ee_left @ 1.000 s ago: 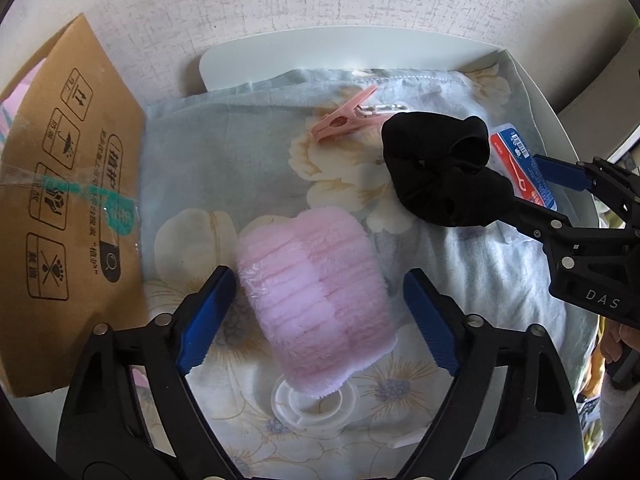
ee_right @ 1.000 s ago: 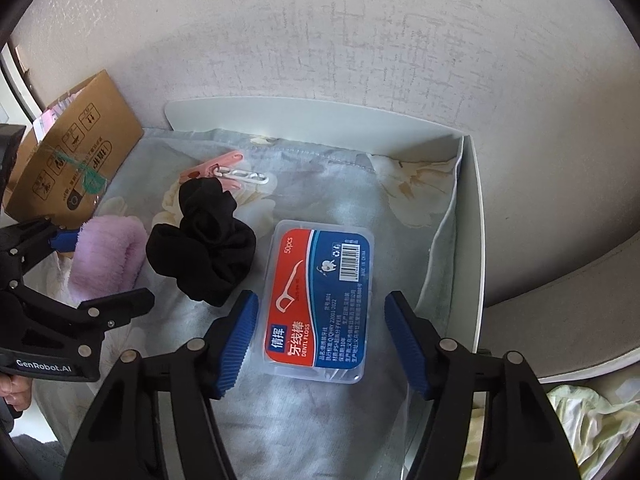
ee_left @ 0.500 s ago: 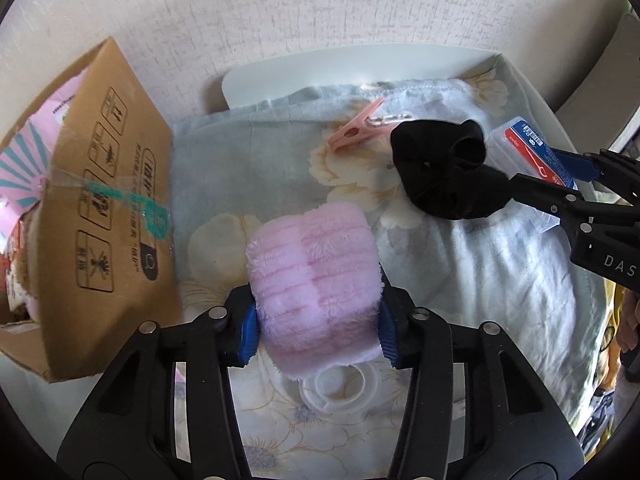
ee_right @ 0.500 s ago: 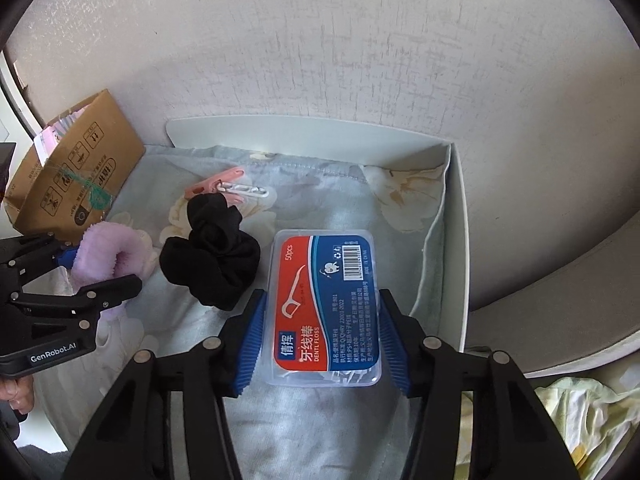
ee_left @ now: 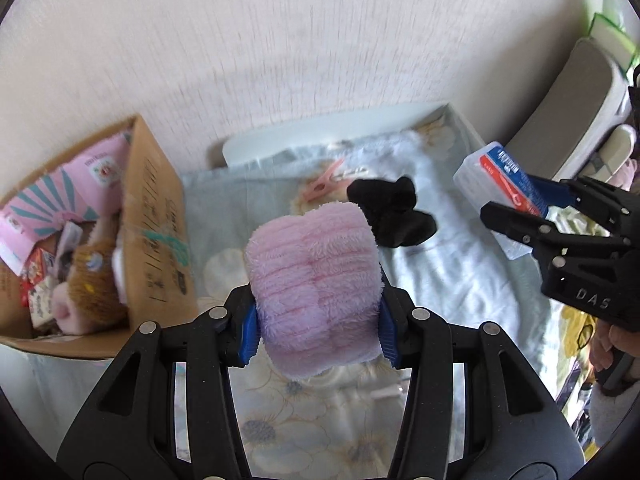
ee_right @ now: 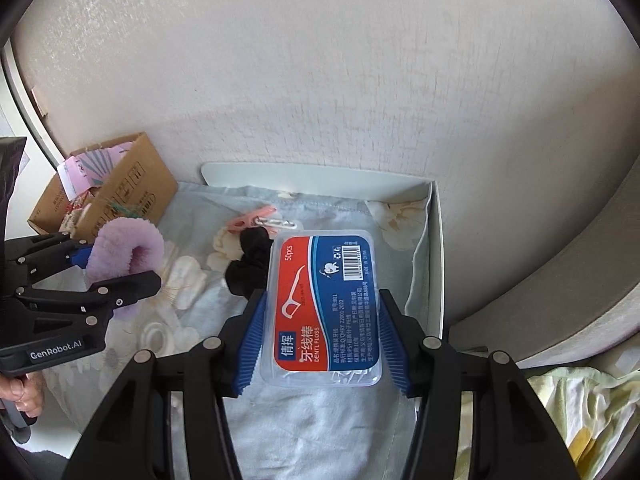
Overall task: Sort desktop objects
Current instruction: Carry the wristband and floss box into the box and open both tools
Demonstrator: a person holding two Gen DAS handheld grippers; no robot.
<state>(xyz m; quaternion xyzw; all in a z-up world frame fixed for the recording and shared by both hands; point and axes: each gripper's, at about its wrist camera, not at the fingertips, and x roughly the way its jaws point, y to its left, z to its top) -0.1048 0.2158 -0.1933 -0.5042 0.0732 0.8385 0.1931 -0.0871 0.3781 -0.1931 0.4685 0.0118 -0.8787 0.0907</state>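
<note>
My left gripper (ee_left: 316, 332) is shut on a fluffy pink band (ee_left: 316, 280), held up off the flowered cloth (ee_left: 460, 280). In the right wrist view the same pink band (ee_right: 124, 252) shows at the left in that gripper (ee_right: 116, 276). My right gripper (ee_right: 322, 344) is shut on a clear box of dental floss picks (ee_right: 324, 308) with a red and blue label, lifted above the cloth. The floss box (ee_left: 500, 184) also appears at the right of the left wrist view. A black scrunchie (ee_left: 392, 210) and a pink clothes peg (ee_left: 324, 186) lie on the cloth.
An open cardboard box (ee_left: 152, 232) with a plush toy and packets stands at the left of the cloth. A white tray (ee_right: 436, 240) with raised walls holds the cloth against the wall. A white plastic ring (ee_right: 154, 334) lies on the cloth. A grey chair edge (ee_left: 576, 108) is at the right.
Both grippers closed, the left on the pink band and the right on the floss box, then rose, lifting both things off the cloth.
</note>
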